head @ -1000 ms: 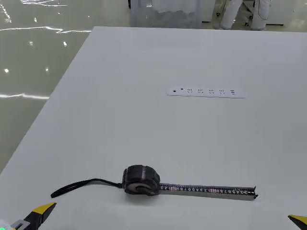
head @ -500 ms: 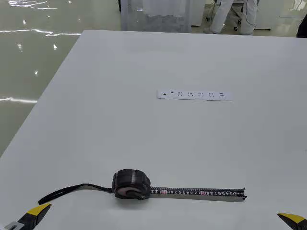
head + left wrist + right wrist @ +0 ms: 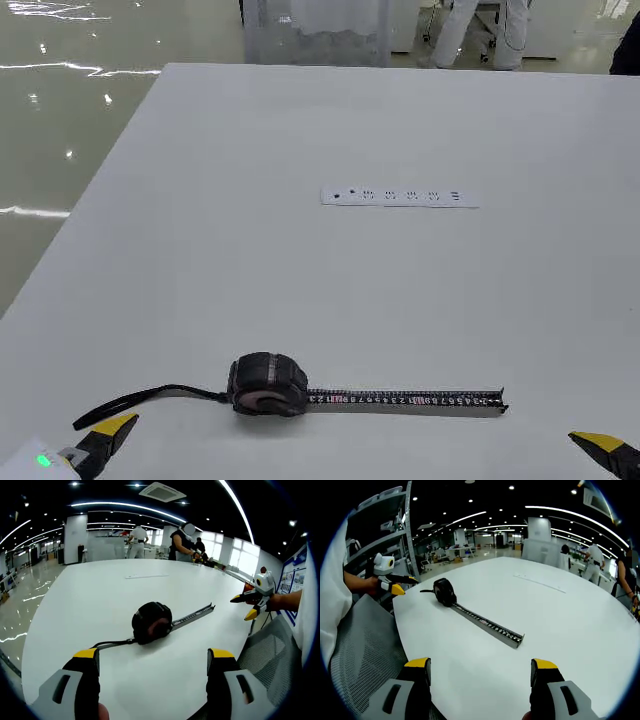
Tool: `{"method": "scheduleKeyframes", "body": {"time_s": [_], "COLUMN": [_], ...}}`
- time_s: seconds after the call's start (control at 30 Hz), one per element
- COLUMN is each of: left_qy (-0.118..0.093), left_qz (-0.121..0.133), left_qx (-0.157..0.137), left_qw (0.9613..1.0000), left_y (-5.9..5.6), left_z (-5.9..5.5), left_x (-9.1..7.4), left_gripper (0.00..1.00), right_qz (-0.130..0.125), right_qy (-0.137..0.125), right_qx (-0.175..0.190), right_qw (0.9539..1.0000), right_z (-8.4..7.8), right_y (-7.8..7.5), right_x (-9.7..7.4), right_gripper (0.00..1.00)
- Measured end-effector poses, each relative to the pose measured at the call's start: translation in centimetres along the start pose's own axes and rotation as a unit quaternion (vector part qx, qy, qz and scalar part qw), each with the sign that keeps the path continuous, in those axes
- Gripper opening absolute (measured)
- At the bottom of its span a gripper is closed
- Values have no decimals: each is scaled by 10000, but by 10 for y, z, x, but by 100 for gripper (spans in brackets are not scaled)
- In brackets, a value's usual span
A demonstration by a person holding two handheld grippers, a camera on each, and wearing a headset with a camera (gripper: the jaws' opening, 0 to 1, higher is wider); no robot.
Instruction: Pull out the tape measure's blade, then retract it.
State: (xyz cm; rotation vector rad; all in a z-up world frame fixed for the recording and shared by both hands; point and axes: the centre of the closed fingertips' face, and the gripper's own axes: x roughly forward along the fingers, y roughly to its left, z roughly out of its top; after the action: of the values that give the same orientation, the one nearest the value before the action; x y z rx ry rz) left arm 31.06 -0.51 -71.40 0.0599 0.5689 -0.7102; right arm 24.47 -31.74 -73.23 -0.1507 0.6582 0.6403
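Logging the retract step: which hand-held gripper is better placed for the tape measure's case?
Probably the left hand-held gripper: it faces the black round tape measure case; the right hand-held gripper faces the extended blade's tip.

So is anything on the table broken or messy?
Nothing looks broken or spilled. The only odd bit is the tape measure near the front edge of the table: its blade is pulled out, lying flat, with nothing holding it. Its black strap trails the other way.

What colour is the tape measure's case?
The tape measure's case is black with a dark reddish side panel, clearest in the left gripper view.
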Motion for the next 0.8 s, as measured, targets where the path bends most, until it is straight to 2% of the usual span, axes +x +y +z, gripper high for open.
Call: {"method": "scheduleKeyframes", "body": {"time_s": [0.17, 0.43, 0.8], "left_qy": [18, 30, 114], "left_qz": [-20, -45, -81], "left_qx": [-9, -71, -192], "left_qw": [10000, 10000, 9997], "left_y": [-3, -10, -17], "left_z": [9, 16, 16], "left_x": [9, 29, 53], "left_gripper": [86, 86, 85], "right_qz": [8, 20, 4], "right_qy": [-13, -33, -22], "right_qx": [-11, -8, -13], "right_qw": [10000, 10000, 10000], "right_z": [1, 3, 3], "right_y": [-1, -3, -8], "right_x": [2, 4, 2], "right_gripper": [82, 82, 82]}}
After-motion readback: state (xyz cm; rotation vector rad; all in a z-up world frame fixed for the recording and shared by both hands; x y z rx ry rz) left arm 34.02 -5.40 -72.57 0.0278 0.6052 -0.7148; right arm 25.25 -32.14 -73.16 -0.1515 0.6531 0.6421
